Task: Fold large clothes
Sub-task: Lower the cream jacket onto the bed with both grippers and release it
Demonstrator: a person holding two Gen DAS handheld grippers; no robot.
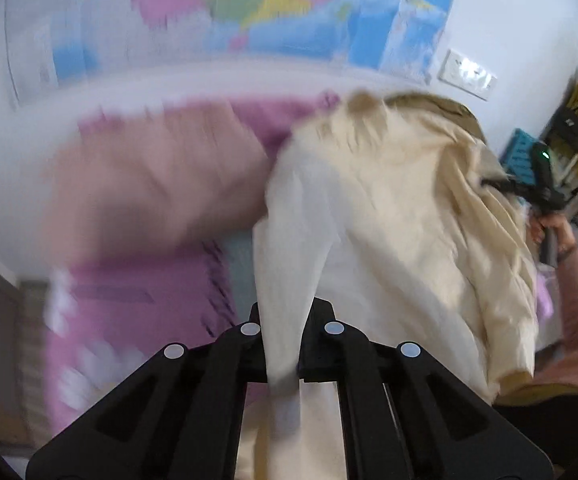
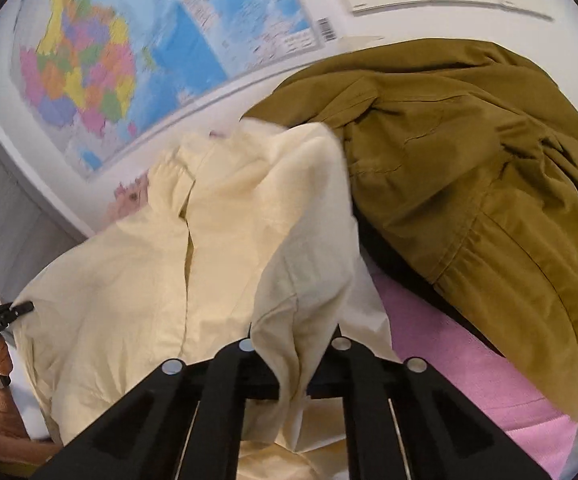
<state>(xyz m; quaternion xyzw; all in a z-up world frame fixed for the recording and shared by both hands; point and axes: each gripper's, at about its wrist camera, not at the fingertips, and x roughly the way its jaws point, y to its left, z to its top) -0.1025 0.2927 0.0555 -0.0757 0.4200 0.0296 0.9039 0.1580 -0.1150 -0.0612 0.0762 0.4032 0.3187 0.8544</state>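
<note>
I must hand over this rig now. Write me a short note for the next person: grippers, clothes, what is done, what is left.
Left gripper: shut on the cream garment.
Right gripper: shut on the same garment at another spot.
The garment hangs crumpled between them over the pink mat. An olive jacket lies bunched beside it.
Done: both grips taken. No fold visible yet.
Left: spread it flat, fold it, then the jacket.

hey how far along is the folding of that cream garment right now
Early stage. Done: both tools have a grip on it, the left tool and the right tool each shut on a bunch of the cream garment. In hand: it hangs rumpled between them, with no neat fold visible. Left: spreading it on the pink mat and folding it; the olive jacket lies heaped and unfolded beside it.
</note>
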